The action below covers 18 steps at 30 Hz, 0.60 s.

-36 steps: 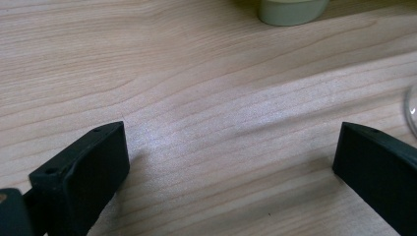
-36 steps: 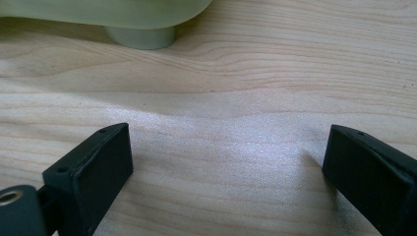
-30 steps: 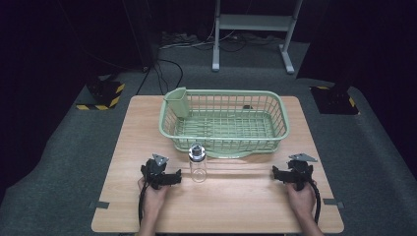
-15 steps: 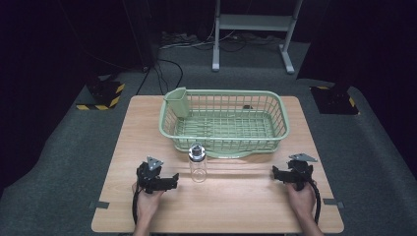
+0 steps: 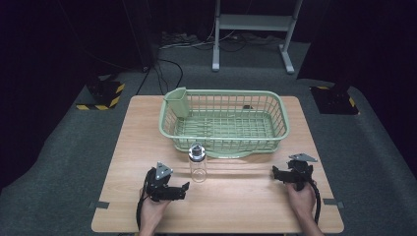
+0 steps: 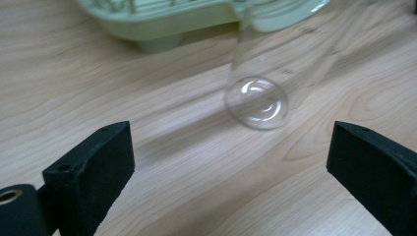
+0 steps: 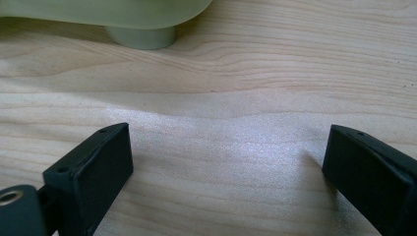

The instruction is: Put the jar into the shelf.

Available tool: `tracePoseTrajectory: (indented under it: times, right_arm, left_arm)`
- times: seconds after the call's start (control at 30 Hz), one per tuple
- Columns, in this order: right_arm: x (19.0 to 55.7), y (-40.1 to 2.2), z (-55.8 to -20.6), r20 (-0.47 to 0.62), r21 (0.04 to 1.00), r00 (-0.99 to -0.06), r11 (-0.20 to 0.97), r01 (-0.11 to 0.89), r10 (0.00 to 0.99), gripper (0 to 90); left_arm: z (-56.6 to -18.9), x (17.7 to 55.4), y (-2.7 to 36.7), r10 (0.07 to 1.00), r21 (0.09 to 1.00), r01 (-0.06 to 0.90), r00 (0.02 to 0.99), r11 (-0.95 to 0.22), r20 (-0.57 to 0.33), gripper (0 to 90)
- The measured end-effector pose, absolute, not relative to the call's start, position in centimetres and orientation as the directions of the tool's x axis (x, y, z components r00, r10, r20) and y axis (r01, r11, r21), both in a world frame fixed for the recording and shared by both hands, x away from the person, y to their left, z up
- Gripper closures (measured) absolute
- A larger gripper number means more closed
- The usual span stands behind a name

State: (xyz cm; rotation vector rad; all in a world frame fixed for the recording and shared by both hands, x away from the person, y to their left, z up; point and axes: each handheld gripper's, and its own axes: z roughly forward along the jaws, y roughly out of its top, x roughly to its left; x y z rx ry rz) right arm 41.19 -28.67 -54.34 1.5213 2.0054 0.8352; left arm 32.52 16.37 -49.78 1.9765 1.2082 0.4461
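- The left gripper [image 5: 184, 189] is held spread wide with nothing between its jaws, though they have just been closing a little.
- The clear bottle [image 5: 197, 163] is seen upright just beyond it, near the green basket [image 5: 223, 142].
- The right gripper [image 5: 275, 173] is held open over bare table [image 5: 246, 206].

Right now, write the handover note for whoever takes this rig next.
Left tool: open, nothing between its jaws, which have just been closing a little; aimed at the bottle.
Right tool: open, empty, over bare table.
Bottle: upright on the table, just in front of the basket, untouched.
Done: nothing gripped yet.
Left: likely grip the bottle and put it in the basket.
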Motion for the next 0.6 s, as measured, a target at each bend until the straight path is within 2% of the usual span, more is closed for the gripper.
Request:
tracePoseTrajectory:
  times: [0.3,0.6]
  right_arm:
    - [41.2,-28.7,-54.3,-0.015,0.719,-0.262,0.192,0.668,0.965,4.6]
    - [41.2,-28.7,-54.3,-0.015,0.719,-0.262,0.192,0.668,0.965,4.6]
  left_arm:
    - [-48.7,34.2,13.7,0.830,0.784,0.561,0.547,-0.264,-0.112,7.1]
    - [-47.9,35.5,12.2,0.827,0.809,0.530,0.552,-0.254,-0.103,12.0]
